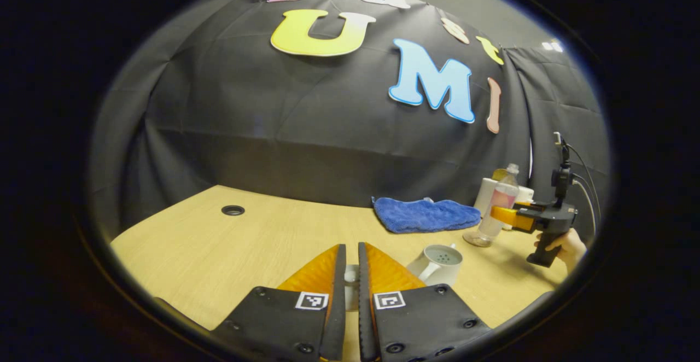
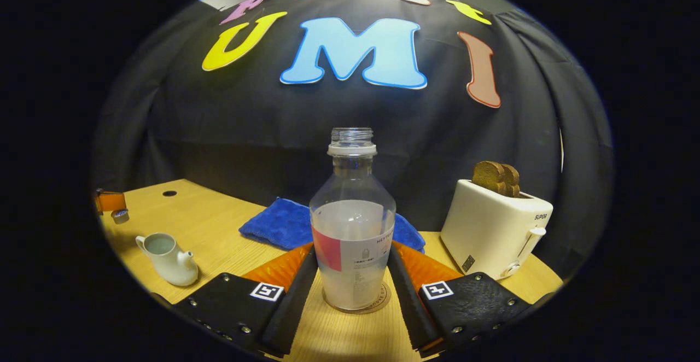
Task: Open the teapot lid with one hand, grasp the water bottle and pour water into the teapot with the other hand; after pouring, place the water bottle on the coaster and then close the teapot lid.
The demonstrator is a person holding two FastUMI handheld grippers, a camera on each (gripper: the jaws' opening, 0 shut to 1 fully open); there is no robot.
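Note:
The clear water bottle (image 2: pixel 353 225), capless and about half full, stands upright on a round coaster (image 2: pixel 377 303). My right gripper (image 2: pixel 353 252) has a finger against each side of it. In the left gripper view the bottle (image 1: pixel 502 200) shows at the far right with the right gripper (image 1: pixel 506 214) around it and a hand (image 1: pixel 571 244) on its handle. The white teapot (image 1: pixel 440 263) sits open on the table, also seen as the teapot (image 2: pixel 169 261) at the left. My left gripper (image 1: pixel 351 248) is shut on the small white teapot lid (image 1: pixel 351 279), held up left of the teapot.
A blue cloth (image 1: pixel 426 214) lies behind the teapot. A white toaster (image 2: pixel 495 231) with brown bread slices (image 2: pixel 495 177) stands right of the bottle. The wooden table (image 1: pixel 246 252) has a cable hole (image 1: pixel 233 210) far left.

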